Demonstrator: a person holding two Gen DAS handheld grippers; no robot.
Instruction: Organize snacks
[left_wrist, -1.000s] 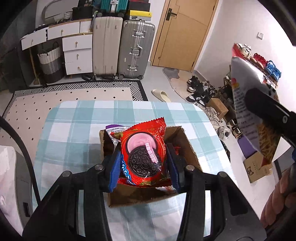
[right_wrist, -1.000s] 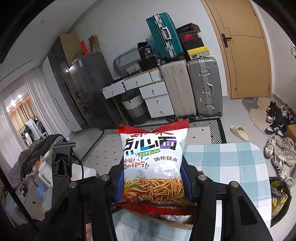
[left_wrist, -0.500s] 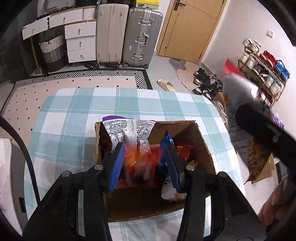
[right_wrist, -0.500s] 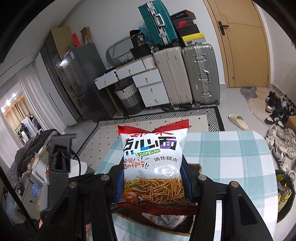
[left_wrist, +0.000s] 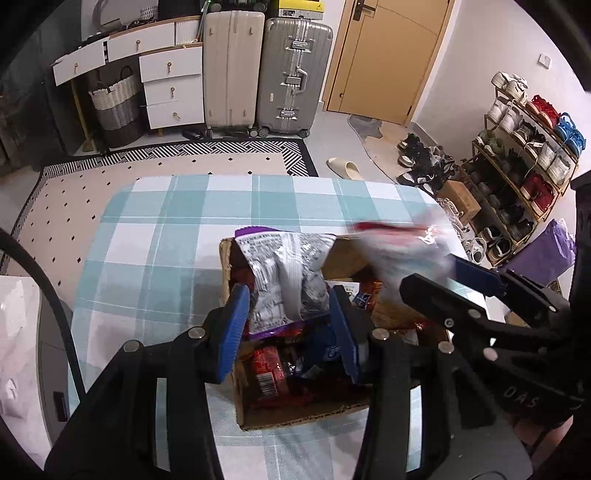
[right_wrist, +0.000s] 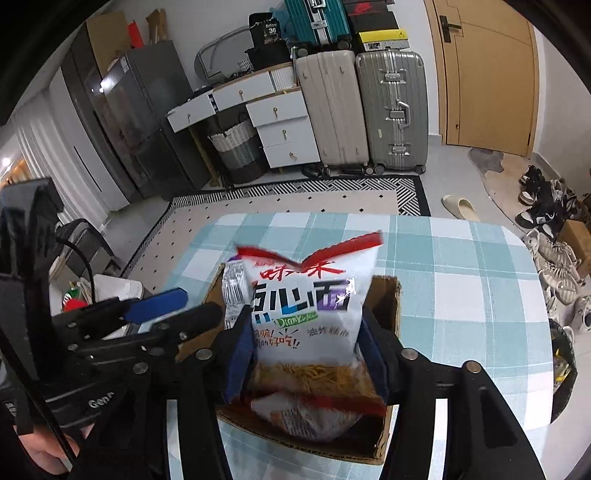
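Note:
A cardboard box (left_wrist: 295, 417) (right_wrist: 388, 295) holding several snack packets sits on the teal-checked table (left_wrist: 166, 240) (right_wrist: 461, 277). My left gripper (left_wrist: 290, 325) (right_wrist: 203, 302) hangs over the box's left half, its jaws a narrow gap apart. A silver bag with a purple edge (left_wrist: 284, 273) (right_wrist: 234, 291) stands in the box between its tips, and I see no pinch. A red packet (left_wrist: 266, 373) lies below. My right gripper (right_wrist: 306, 354) (left_wrist: 432, 273) is above the box, its jaws opening. The white noodle bag (right_wrist: 306, 317) (left_wrist: 399, 251) between them is blurred, tilted and slipping down.
Two suitcases (left_wrist: 266, 74) (right_wrist: 362, 110), white drawers (left_wrist: 170, 85) and a woven basket (right_wrist: 236, 147) stand beyond the patterned rug (left_wrist: 166, 162). A shoe rack (left_wrist: 524, 140), loose shoes and a purple bag (left_wrist: 543, 251) are right of the table. A hand (right_wrist: 40, 450) holds the left gripper.
The red cookie packet has left the left gripper, which sank toward the box. The right gripper came down over the box and its jaws widened; the noodle bag tilts and slips.

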